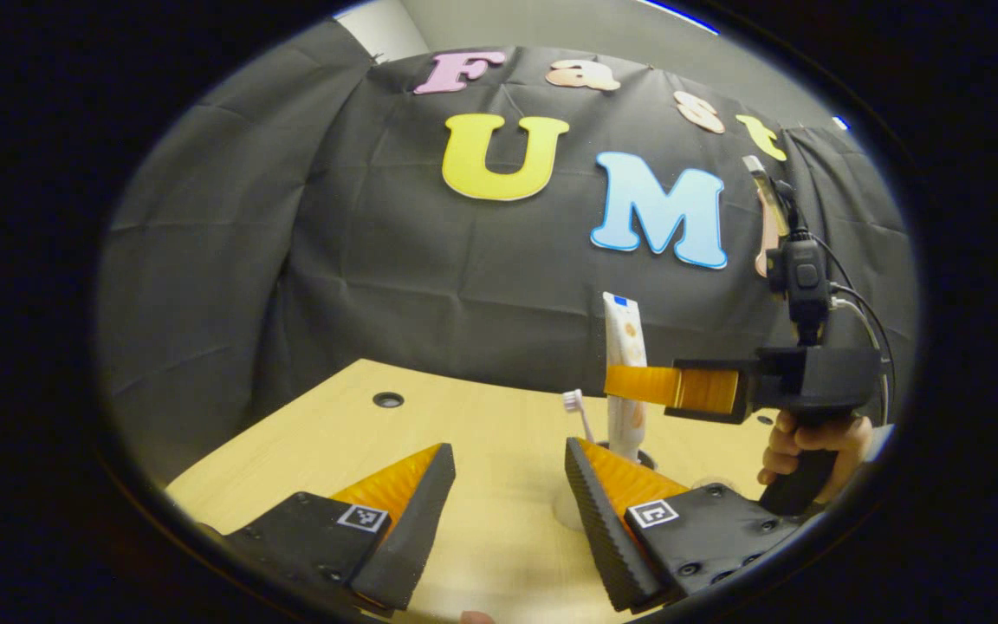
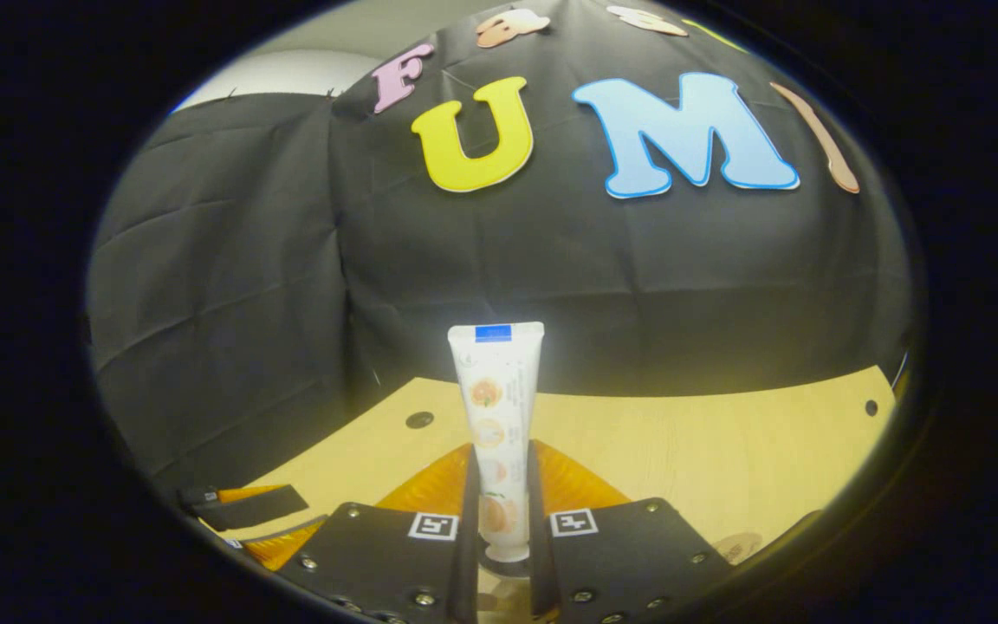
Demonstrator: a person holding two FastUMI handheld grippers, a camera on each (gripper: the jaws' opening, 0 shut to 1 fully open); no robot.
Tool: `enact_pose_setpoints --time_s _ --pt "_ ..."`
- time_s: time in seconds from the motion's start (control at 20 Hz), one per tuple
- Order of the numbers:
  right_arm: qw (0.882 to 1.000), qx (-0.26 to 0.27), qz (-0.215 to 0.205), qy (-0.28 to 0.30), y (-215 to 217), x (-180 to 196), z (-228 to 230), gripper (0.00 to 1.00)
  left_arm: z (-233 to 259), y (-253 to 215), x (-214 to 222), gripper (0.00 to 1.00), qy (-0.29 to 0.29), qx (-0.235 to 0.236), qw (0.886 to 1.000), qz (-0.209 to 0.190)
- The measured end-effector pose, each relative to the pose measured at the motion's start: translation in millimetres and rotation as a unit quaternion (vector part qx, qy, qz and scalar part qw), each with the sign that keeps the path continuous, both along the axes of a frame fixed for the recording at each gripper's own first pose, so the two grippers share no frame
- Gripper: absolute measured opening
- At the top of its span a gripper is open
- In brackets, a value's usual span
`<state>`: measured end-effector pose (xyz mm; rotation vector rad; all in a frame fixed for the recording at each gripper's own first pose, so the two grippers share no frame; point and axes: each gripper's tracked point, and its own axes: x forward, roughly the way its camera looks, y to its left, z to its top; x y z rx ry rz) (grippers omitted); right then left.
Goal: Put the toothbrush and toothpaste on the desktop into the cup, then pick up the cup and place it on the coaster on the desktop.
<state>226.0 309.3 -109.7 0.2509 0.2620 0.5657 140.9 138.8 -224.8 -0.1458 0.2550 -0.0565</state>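
Your right gripper (image 2: 499, 511) is clamped on the toothpaste (image 2: 496, 407), both fingers pressed to its lower half, tube upright with its crimped end up, above the desktop (image 2: 724, 451). Your left gripper (image 1: 508, 511) hovers low over the desktop with fingers spread apart, gripping nothing. Left gripper view: the toothbrush (image 1: 577, 409) stands bristles-up just beside the tube, its lower end hidden behind your left finger.

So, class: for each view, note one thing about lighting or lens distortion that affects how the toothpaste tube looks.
Left gripper view: fisheye bends the desktop edges; the toothpaste tube stands small but sharp. Right gripper view: the tube is brightly lit, slightly washed out, clamped in the right hand-held gripper; the cloth wall bulges.
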Motion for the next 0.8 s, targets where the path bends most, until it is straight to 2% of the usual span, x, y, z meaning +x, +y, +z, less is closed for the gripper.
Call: enact_pose_setpoints --time_s 0.3,0.5,0.65,0.75,0.8 --pt "1.0 -0.02 -0.004 0.023 3 3 -27 0.24 -6 8 -3 0.85 0.006 0.003 1.0 0.001" --pt "0.999 -0.033 -0.004 0.037 1 -3 -36 0.28 -4 6 -1 0.85 0.004 0.007 1.0 -0.005" --pt "0.999 -0.026 -0.011 0.044 -5 -8 -32 0.37 -5 3 -3 0.86 0.005 0.006 1.0 -0.009" --pt "0.999 -0.019 -0.018 0.046 -10 -9 -27 0.6 -2 0 -4 0.85 0.005 0.005 1.0 -0.013" --pt "0.999 -0.017 -0.023 0.043 -14 -10 -23 0.65 -3 -2 -4 0.86 0.005 0.004 1.0 -0.015"
